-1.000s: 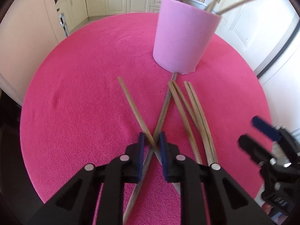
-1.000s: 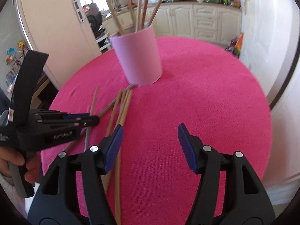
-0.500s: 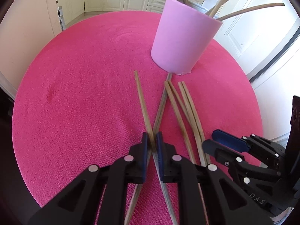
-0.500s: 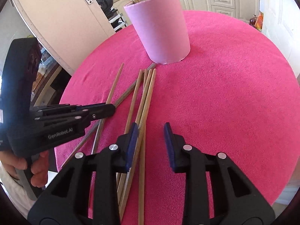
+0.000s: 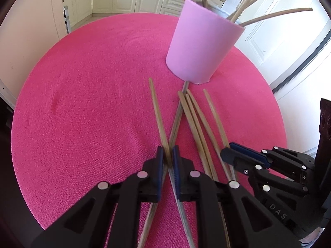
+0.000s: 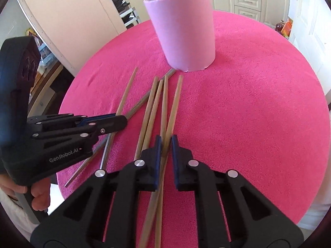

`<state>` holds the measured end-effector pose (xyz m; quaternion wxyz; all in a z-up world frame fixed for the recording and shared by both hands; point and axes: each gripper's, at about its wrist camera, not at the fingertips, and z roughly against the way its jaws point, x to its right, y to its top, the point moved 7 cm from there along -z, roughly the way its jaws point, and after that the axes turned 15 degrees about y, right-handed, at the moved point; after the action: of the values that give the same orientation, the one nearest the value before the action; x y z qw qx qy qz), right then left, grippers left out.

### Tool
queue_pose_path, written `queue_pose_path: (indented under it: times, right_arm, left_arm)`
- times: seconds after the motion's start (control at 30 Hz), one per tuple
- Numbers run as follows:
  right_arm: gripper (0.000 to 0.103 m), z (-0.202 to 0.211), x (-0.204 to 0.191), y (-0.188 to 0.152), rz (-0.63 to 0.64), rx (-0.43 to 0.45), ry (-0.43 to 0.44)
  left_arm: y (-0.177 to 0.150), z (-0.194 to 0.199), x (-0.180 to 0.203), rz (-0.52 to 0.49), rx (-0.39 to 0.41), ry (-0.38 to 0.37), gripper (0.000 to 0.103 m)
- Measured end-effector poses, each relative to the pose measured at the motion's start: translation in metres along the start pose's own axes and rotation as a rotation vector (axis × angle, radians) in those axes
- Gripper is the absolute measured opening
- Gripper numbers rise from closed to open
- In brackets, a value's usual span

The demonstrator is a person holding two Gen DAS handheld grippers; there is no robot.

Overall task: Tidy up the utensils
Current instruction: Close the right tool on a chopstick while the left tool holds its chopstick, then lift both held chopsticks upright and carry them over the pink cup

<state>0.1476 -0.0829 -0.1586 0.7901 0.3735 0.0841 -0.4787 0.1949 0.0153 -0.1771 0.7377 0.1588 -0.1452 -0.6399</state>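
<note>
Upright pink cup (image 5: 201, 47), several chopsticks (image 5: 266, 17) inside

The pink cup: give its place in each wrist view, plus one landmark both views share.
Left wrist view: the pink cup stands upper right of centre, chopsticks sticking out of its top, beyond the left claw.
Right wrist view: the cup stands top centre, beyond the right claw.
Shared landmark: the dark chopstick lying on the table with its tip at the cup's base.

Left hand-held gripper (image 6: 122, 123): black body, blue pads, silver rivets, "GenRobot.AI" mark. Right hand-held gripper (image 6: 164, 144): same, "DAS" lettering.
</note>
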Motion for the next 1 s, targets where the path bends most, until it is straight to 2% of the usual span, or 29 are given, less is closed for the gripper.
queue_pose_path:
  times: [0.33, 0.5, 0.83, 1.0]
  right_arm:
    - [0.007, 0.028, -0.018, 0.015, 0.045, 0.114, 0.052]
    - [0.007, 0.049, -0.029, 0.025, 0.075, 0.188, 0.088]
    - [0.007, 0.079, -0.049, 0.043, 0.128, 0.327, 0.118]
    - [0.007, 0.091, -0.057, 0.049, 0.149, 0.383, 0.114]
  left_arm:
    - [0.008, 0.035, 0.005, -0.002, 0.105, -0.037, 0.006]
    - [0.011, 0.06, 0.01, 0.001, 0.187, -0.055, 0.006]
    - [0.029, 0.114, 0.019, -0.007, 0.378, -0.036, 0.006]
    - [0.036, 0.127, 0.025, -0.02, 0.43, -0.033, 0.006]
